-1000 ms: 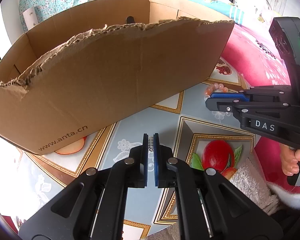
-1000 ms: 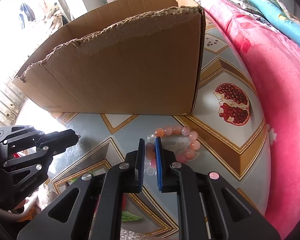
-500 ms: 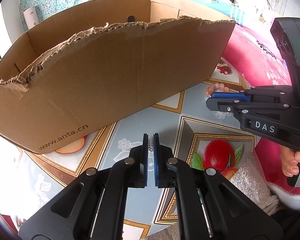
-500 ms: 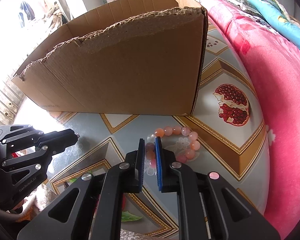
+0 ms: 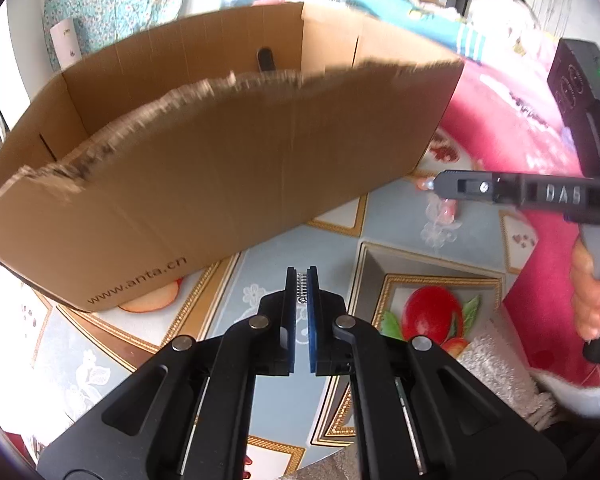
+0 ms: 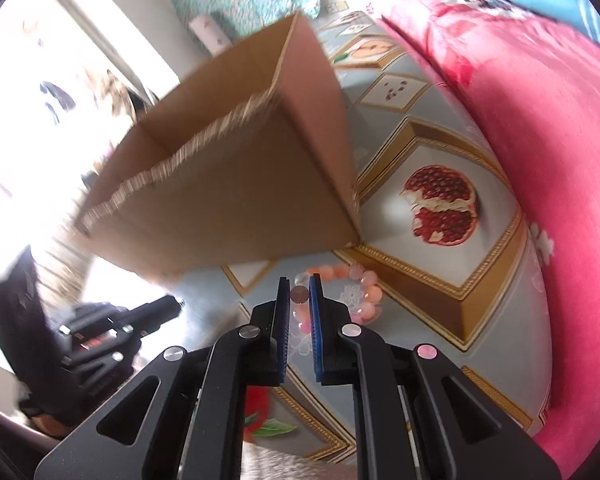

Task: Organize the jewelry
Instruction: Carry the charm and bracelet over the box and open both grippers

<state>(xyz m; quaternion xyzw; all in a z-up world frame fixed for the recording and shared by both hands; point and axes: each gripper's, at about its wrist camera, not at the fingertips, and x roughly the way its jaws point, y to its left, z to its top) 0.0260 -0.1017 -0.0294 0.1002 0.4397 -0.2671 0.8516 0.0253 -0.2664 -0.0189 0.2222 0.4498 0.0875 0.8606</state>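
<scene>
Room: bright daylight pours in at one side, and we see a pink blanket (image 6: 540, 128) heaped along the edge of the surface, with teal floral cloth (image 5: 112, 4) farther back.
Surface (image 5: 400, 236): we find it covered in a glossy blue-grey cloth with gold-framed fruit pictures, among them a cut pomegranate (image 6: 444, 210) and a red fruit with leaves (image 5: 432, 314).
Cardboard box (image 5: 228, 184): we see it standing open on the surface, its near wall torn ragged along the top, a web address printed low on the front; a dark oval handle hole shows in the far wall.
Right claw (image 6: 299, 300): we see its blue pads drawn close together around beads of the bracelet, with one darker bead between the tips; in the left wrist view it reaches in from the side with beads dangling beneath its tip, the person's hand (image 5: 592, 292) on the grip.
Left claw (image 5: 301, 280): we see its pads nearly touching, pinching a small silvery ridged piece (image 5: 301, 285) that we cannot identify; it hangs above the surface in front of the box.
Bracelet (image 6: 364, 292): pink, peach and clear beads, by the box's near corner, part of the loop inside the right claw; we cannot tell whether the rest still touches the cloth.
</scene>
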